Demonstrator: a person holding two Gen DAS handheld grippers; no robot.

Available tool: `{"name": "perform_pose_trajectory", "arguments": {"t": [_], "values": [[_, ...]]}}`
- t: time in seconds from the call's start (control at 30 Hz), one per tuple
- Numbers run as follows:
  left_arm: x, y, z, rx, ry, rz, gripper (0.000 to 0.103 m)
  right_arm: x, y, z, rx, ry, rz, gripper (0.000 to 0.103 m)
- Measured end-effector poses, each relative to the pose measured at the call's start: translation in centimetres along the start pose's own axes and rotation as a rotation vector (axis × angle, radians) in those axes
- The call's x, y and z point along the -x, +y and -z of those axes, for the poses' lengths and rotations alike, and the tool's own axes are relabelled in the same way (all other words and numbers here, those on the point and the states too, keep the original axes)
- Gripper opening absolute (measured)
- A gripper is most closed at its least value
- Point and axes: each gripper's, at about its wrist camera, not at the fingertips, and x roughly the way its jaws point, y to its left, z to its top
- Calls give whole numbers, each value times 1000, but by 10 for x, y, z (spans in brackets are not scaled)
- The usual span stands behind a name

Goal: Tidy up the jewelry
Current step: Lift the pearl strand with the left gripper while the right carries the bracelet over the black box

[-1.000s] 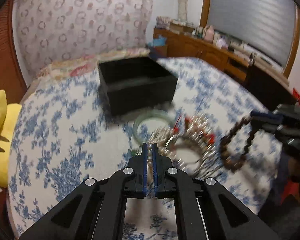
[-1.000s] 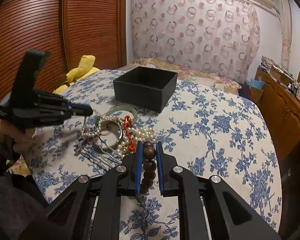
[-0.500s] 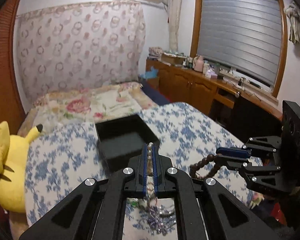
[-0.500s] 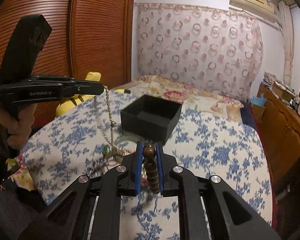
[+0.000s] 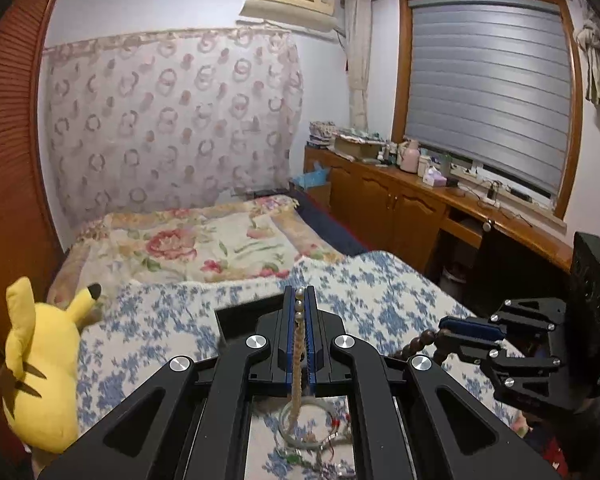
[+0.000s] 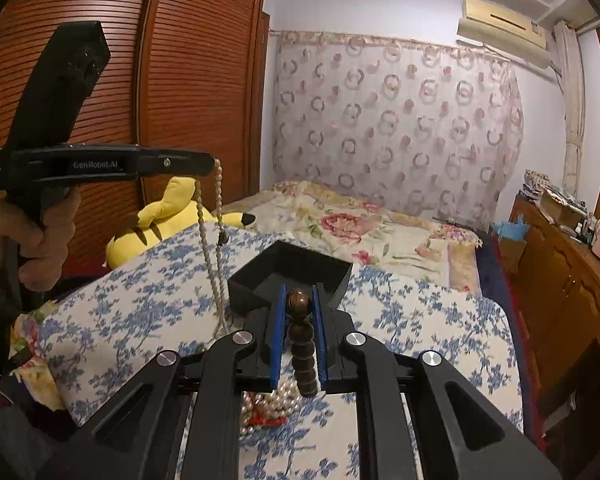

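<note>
My left gripper [image 5: 299, 300] is shut on a pearl necklace [image 5: 299, 312], whose strand hangs down between the arms. In the right wrist view that left gripper [image 6: 210, 160] is held high at the left, and the pearl necklace [image 6: 210, 248] dangles toward the bed. My right gripper [image 6: 299, 300] is shut on a brown wooden bead string [image 6: 300, 344]; it shows in the left wrist view as the right gripper [image 5: 468, 328] with the brown beads [image 5: 420, 340] drooping from it. A black open box [image 6: 296, 260] sits just beyond both. A pile of jewelry [image 6: 272, 404] with a green bangle [image 5: 286, 420] lies below.
The blue floral bedcover [image 6: 420, 320] carries everything. A yellow plush toy [image 5: 40, 360] lies at the bed's left edge by the wooden wardrobe [image 6: 180, 100]. A wooden cabinet [image 5: 400, 208] with small items runs along the right under the window.
Both grippers have risen off the bed, each lifting its string from the pile. The box and the jewelry pile have dropped lower in both views.
</note>
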Motion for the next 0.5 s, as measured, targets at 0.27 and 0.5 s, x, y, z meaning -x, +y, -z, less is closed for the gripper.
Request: {"name": "perform_pose_trajectory", "arguments": {"t": [0.27,0.5], "values": [[-5,7,-34,-7,-38,-33,4,-8,-9,-26,8,-46,9,15],[-19,19,-63,6,-56,-62,4,-23,-17,-48,14,-74,24,15]]}}
